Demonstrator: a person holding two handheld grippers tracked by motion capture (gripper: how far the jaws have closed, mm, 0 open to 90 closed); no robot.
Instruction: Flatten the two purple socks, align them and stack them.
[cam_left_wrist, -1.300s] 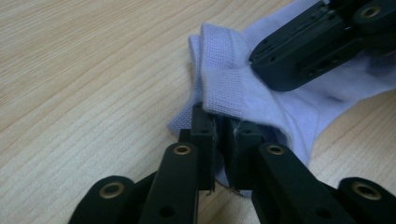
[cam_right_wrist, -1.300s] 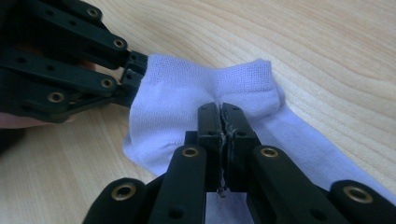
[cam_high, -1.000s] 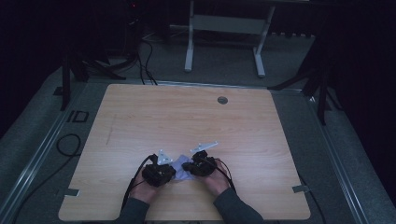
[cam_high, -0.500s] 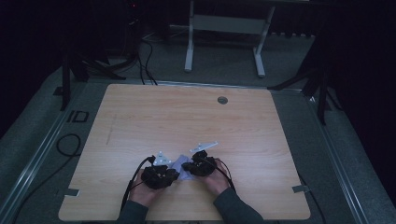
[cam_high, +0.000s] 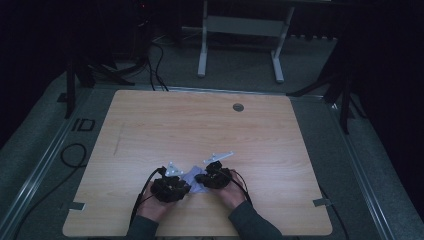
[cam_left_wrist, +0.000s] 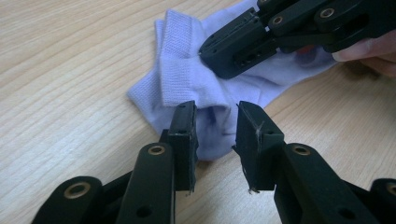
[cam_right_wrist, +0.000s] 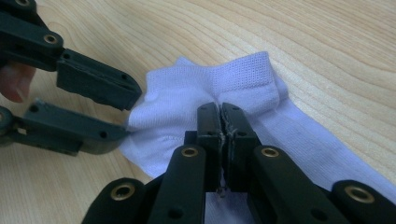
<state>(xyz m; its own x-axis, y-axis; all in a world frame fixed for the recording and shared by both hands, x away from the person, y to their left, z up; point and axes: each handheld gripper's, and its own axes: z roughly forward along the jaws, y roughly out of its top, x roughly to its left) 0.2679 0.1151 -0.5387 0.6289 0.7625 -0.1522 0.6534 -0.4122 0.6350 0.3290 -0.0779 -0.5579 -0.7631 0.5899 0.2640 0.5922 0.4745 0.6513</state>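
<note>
I see a big light wooden table (cam_high: 200, 135) with rounded corners, standing on a grey floor in a dark room. Near the far edge of the table there is a small round grey hole cover (cam_high: 238, 107). Past the table stands a grey metal frame with two legs (cam_high: 240, 35).

Close to the near edge of the table, a person's two hands hold my two grippers. The left gripper (cam_high: 172, 187) and the right gripper (cam_high: 212, 177) are just beside each other. Between them lies a small pale lilac-white ankle sock (cam_high: 194, 179), flat on the wood.

In the left gripper view, the sock (cam_left_wrist: 205, 88) lies right in front of my left gripper (cam_left_wrist: 215, 126). Its two black jaws are spread apart. The near end of the sock sits just in the gap between them, but I cannot tell if the pads touch it. The ribbed cuff of the sock is folded over on the left side. The other gripper comes in from the top right and presses on the sock.

In the right gripper view, my right gripper (cam_right_wrist: 221, 122) has its jaws pressed together, pinching a fold of the sock (cam_right_wrist: 243, 84) near the ribbed cuff. The left gripper shows on the left side, its open jaws at the sock's edge.
</note>
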